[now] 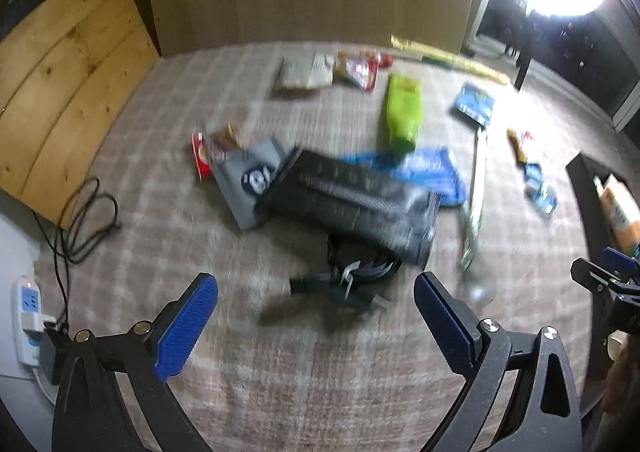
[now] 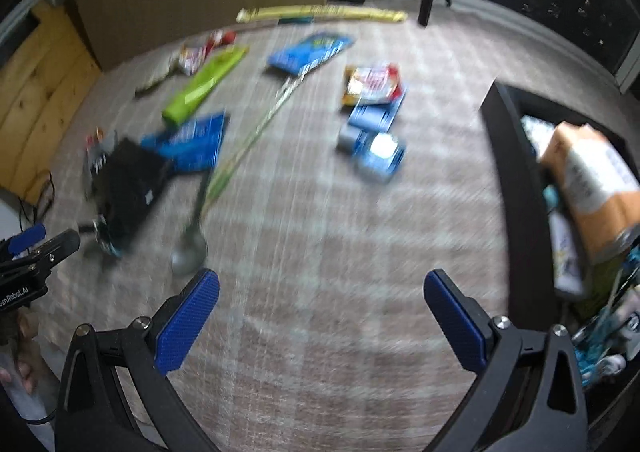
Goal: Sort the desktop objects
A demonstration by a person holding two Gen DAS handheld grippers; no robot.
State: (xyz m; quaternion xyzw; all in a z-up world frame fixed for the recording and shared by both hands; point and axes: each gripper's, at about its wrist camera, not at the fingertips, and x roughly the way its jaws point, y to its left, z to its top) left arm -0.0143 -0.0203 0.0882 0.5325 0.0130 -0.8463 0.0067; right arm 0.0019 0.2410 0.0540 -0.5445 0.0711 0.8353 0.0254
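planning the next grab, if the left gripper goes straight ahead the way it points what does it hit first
Probably the dark strap bundle, which lies just ahead of the open left gripper, between its fingers' line. The black pouch sits right behind it. The picture is blurred, so depth is uncertain.

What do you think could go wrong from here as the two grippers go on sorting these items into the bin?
1. The black pouch lies across the grey packet and blue packet; lifting one may drag the others.
2. The black bin already looks heaped, with the orange bag riding high, so additions might spill.
3. The long spoon lies flat, so the open right gripper could slip off it.
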